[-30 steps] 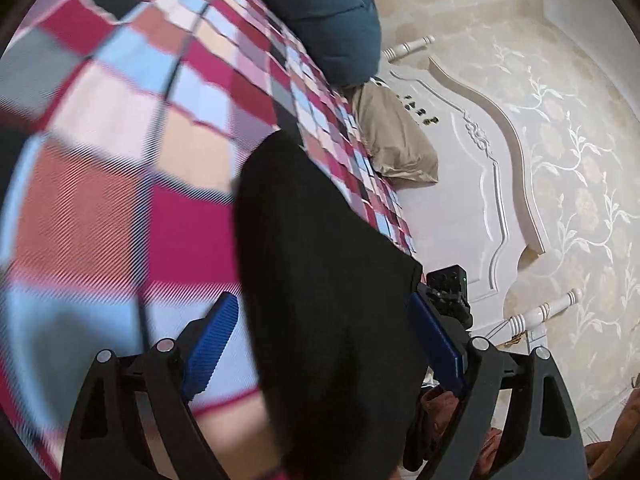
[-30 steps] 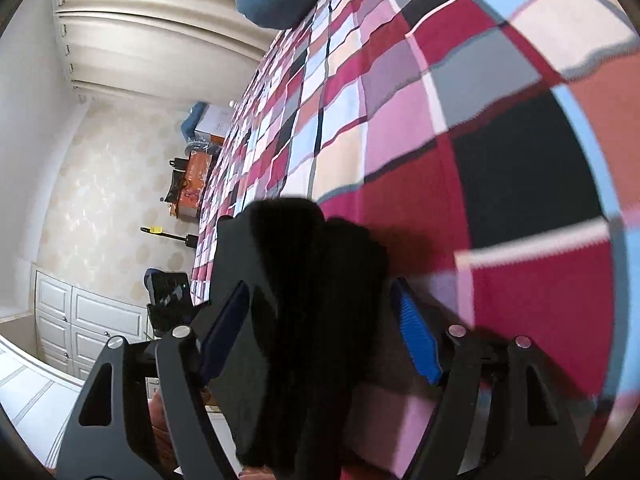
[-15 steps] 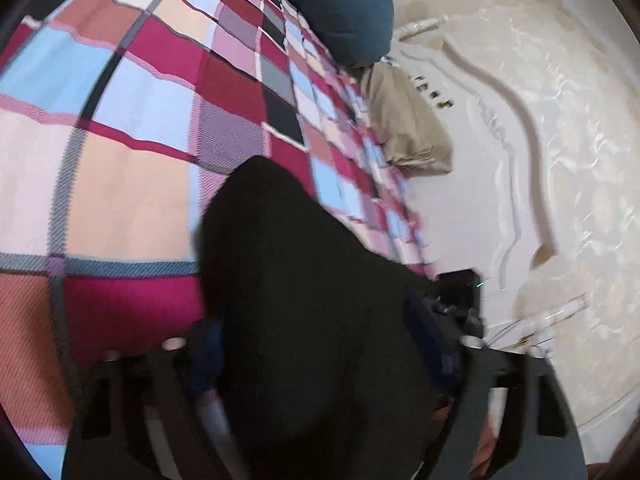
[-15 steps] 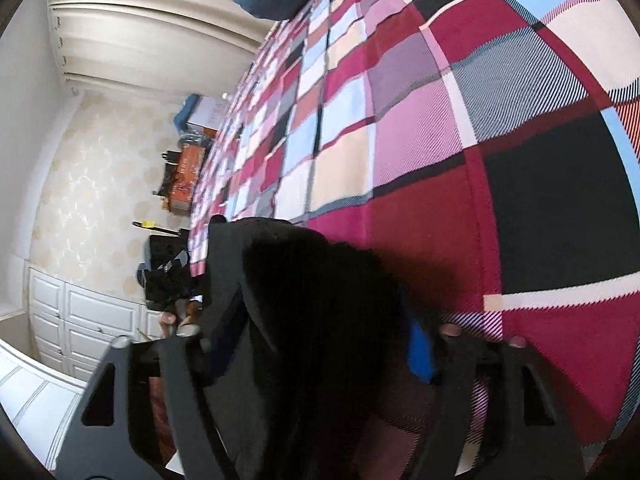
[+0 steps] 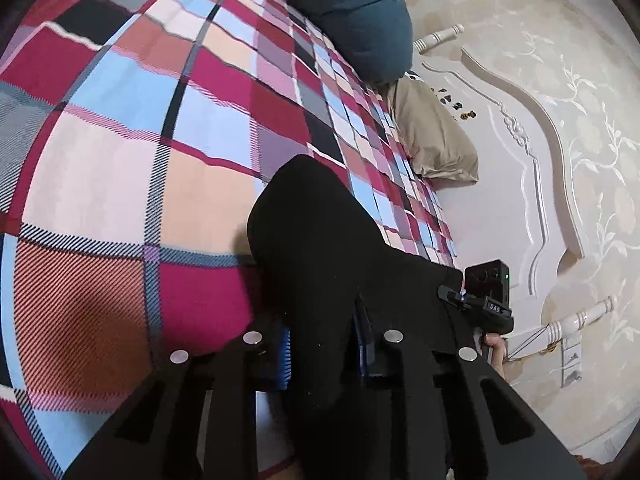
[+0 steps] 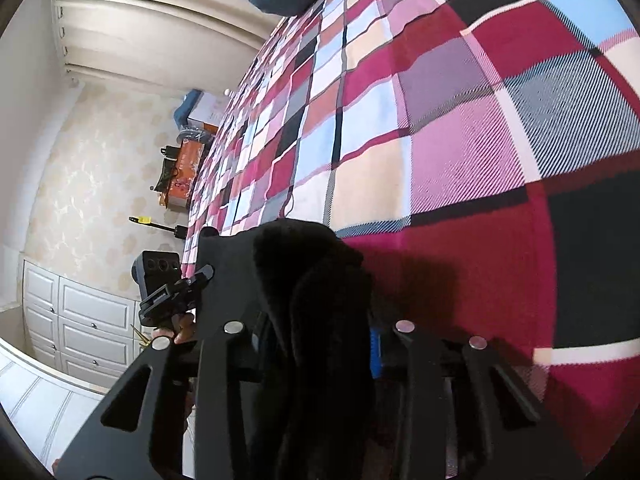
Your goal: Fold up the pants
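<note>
The black pants [image 5: 320,240] lie bunched at the near edge of the plaid bed. In the left wrist view a fold of them runs up between the blue pads of my left gripper [image 5: 323,350]. Its jaws are closing and the pads press the cloth from both sides. In the right wrist view a thick roll of the pants [image 6: 320,280] sits in my right gripper [image 6: 320,350], whose jaws are closing too. Its right blue pad [image 6: 375,354] touches the cloth and the left pad is hidden. Each view shows the other gripper [image 5: 486,292] [image 6: 160,284] beside the fabric.
The plaid bedspread [image 5: 140,140] stretches ahead. A teal pillow [image 5: 352,12] and a beige pillow [image 5: 432,136] lie by the white headboard [image 5: 520,184]. White cabinets [image 6: 80,320] and an orange box [image 6: 180,176] stand beyond the bed's far side.
Both pairs of jaws have drawn in from wide apart onto the black cloth. Both grippers have slid a little forward over the bed's edge.
</note>
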